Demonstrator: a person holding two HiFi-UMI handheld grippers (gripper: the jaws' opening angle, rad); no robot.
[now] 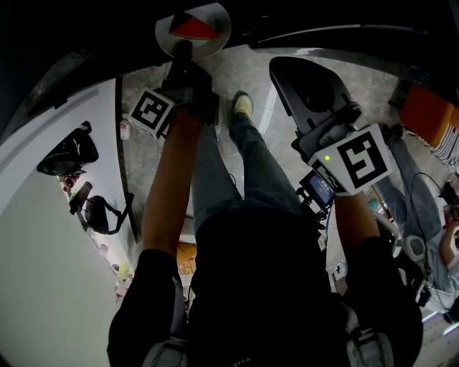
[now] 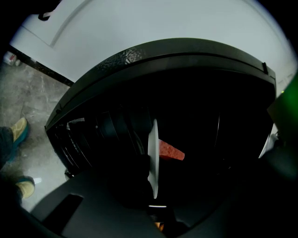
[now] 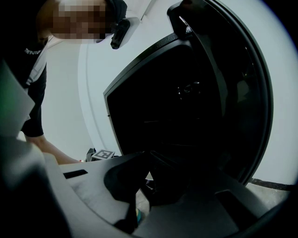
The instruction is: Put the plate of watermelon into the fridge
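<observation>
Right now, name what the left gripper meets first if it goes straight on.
The left gripper, shut on the plate of watermelon, points into the dark inside of the fridge. The way looks free, though it is too dark to judge depth.

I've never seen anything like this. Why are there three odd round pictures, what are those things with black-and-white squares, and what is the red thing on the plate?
There is no robot here: a person holds a tool in each hand. One picture comes from a camera on the person's head, looking down past their body to the floor. The other two come from cameras riding on the tools.

The left hand-held gripper is clamped on the rim of a white plate. The plate carries a red watermelon slice and is up against the dark fridge. That gripper's own camera sees the plate edge-on.

The right hand-held gripper looks closed with nothing in it, facing the fridge. The squared marker cubes are part of the grippers.
</observation>
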